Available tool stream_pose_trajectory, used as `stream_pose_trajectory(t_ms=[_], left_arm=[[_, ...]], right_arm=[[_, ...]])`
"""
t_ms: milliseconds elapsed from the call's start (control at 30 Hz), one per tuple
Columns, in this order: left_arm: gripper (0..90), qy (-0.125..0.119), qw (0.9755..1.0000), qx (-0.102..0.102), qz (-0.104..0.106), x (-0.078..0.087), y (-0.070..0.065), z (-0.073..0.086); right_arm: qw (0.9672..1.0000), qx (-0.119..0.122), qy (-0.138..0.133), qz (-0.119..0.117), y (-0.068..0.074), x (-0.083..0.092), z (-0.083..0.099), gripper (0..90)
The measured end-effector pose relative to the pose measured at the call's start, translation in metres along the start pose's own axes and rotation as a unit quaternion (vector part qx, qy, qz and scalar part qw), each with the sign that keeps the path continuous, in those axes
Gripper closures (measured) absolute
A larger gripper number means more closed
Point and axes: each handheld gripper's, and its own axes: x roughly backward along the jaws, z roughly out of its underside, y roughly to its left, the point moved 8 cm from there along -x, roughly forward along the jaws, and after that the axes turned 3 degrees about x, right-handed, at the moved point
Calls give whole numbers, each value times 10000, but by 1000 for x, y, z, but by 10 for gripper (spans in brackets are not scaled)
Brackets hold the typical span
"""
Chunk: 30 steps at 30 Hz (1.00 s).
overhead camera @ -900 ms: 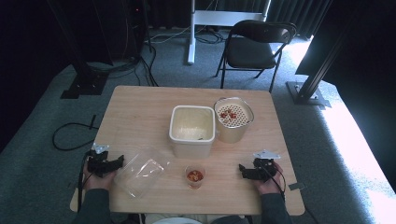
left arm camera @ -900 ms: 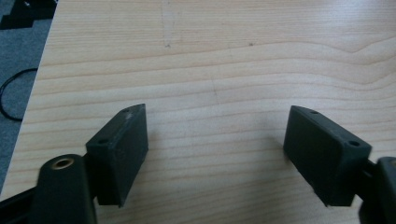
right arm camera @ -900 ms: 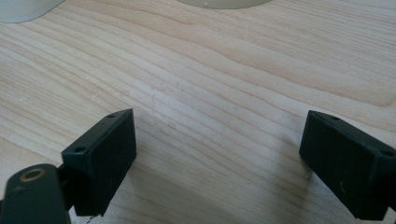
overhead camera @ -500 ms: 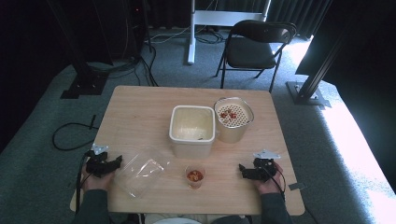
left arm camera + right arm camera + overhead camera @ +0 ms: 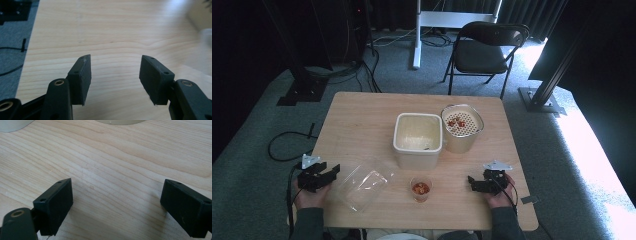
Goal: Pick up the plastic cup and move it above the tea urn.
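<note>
A bare table carries a square tub at centre, with a strainer pot touching its right side and holding a few red bits. A clear lid lies front left; a small cup of red bits sits front centre. The left gripper and right gripper rest apart at the near edge, jaws spread, empty. Nothing looks begun; probably one reaches inward first.

small cup: reddish contents too small to identify | colander: red pieces unclear | clear lid: blurred, cut by right edge, left gripper view
</note>
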Motion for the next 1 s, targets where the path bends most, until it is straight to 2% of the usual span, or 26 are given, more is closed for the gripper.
stream_pose_trajectory(t_ms=[67, 167, 200, 267, 300, 400, 433, 533, 567, 700, 733, 767, 800, 833, 867, 933, 1000], left_arm=[[441, -22, 10000, -43, 14, 3, -3, -1], [443, -118, 9997, -161, 134, 14, -14, -5], [443, -150, 9992, -239, 268, 21, -23, -7], [443, -149, 9989, -303, 313, 24, -27, -8], [443, -138, 9982, -417, 405, 30, -36, -7], [451, -80, 9976, -504, 468, 34, -43, -4], [457, 23, 9972, -563, 501, 36, -49, 2], [471, 122, 9970, -615, 464, 36, -51, 8], [485, 239, 9970, -649, 355, 36, -50, 14], [580, 399, 9969, -589, 343, 33, -46, 22], [580, 467, 9966, -607, 315, 31, -44, 23], [658, 488, 9964, -627, 302, 28, -43, 23], [706, 492, 9960, -679, 324, 20, -41, 21], [738, 492, 9960, -679, 324, 20, -41, 21], [738, 492, 9960, -679, 324, 20, -41, 21], [744, 459, 9949, -818, 363, 10, -40, 13], [747, 467, 9943, -931, 236, 1, -36, 5]], right_arm=[[10000, -1, 0, 0, 0, 0, 0, 104], [10000, 0, 0, 0, 0, 0, 0, 104], [10000, -1, 0, 1, 0, 0, 0, 104], [10000, -6, -3, 5, 0, 0, 0, 105], [10000, -8, -2, 10, 0, 0, 0, 105], [10000, -7, -3, 10, 0, 0, 0, 104], [10000, -11, -4, 13, 0, 0, 0, 105], [10000, -14, -3, 14, 0, 1, 1, 105], [10000, -16, -3, 14, 0, 1, 1, 104], [10000, -14, -2, 14, 0, 1, 1, 105], [10000, -15, -2, 14, 0, 1, 1, 105], [10000, -14, -2, 14, 0, 1, 1, 104], [10000, -16, -3, 13, 0, 1, 1, 105], [10000, -16, -3, 13, 0, 1, 1, 105], [10000, -16, -3, 13, 0, 1, 1, 105], [10000, -16, -3, 13, 0, 1, 1, 104], [10000, -14, -3, 13, 0, 1, 1, 105]])
